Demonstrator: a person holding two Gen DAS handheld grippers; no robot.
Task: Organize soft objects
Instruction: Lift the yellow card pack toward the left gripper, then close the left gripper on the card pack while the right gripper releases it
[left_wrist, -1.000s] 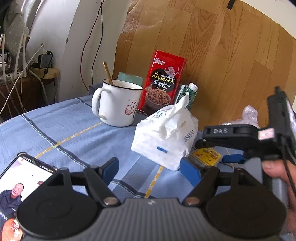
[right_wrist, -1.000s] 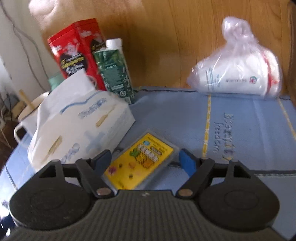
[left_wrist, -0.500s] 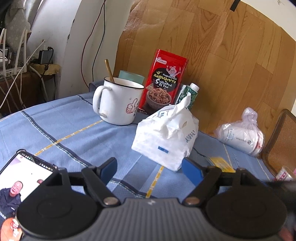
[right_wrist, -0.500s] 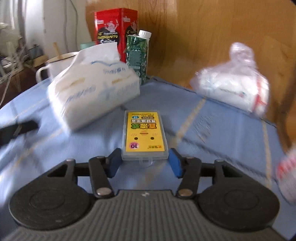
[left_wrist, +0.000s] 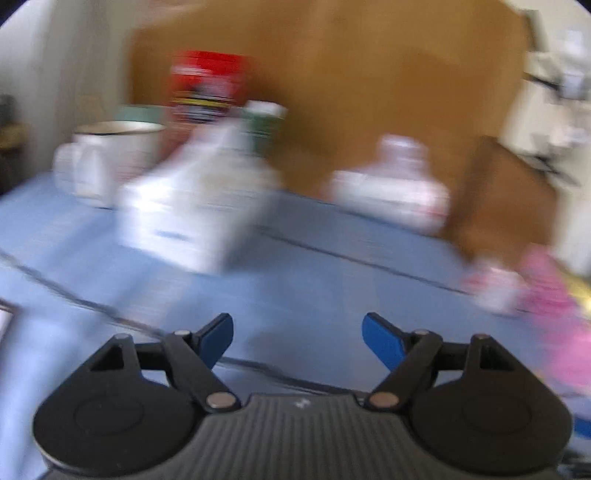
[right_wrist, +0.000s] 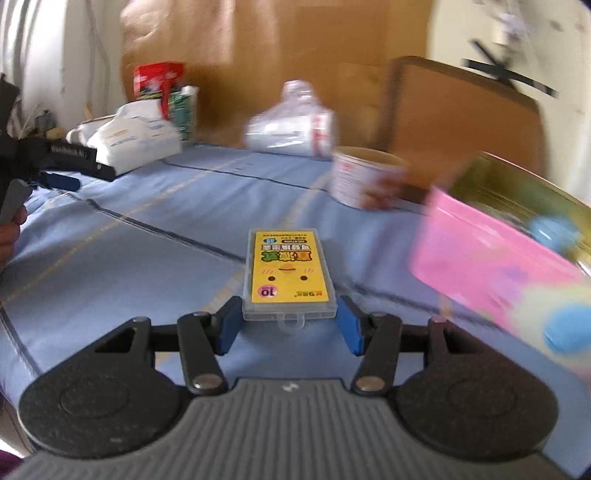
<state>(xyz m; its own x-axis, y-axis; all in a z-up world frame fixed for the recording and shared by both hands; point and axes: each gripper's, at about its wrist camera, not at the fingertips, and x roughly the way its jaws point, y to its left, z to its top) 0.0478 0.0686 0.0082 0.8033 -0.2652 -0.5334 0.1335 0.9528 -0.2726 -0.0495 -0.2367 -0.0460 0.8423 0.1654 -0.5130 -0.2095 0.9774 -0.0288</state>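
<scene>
My right gripper (right_wrist: 289, 323) is shut on a clear plastic case with a yellow label (right_wrist: 289, 275) and holds it above the blue tablecloth (right_wrist: 147, 236). My left gripper (left_wrist: 297, 338) is open and empty above the cloth; it also shows at the left edge of the right wrist view (right_wrist: 59, 173). A white tissue pack (left_wrist: 192, 214) (right_wrist: 133, 138) lies at the back left. A clear bag with a white roll (left_wrist: 391, 192) (right_wrist: 291, 127) lies at the back. The left wrist view is heavily blurred.
A white mug (left_wrist: 107, 158), a red tin (left_wrist: 207, 92) (right_wrist: 157, 79) and a green carton (right_wrist: 183, 110) stand at the back left. A paper cup (right_wrist: 356, 177), a pink packet (right_wrist: 491, 258) and a metal tin (right_wrist: 517, 192) are at the right. A wooden chair back (right_wrist: 461, 118) stands behind.
My right gripper has lifted the yellow case and carried it right, towards the pink packet and tin. My left gripper has swung right, with the view now blurred; the phone has left its view.
</scene>
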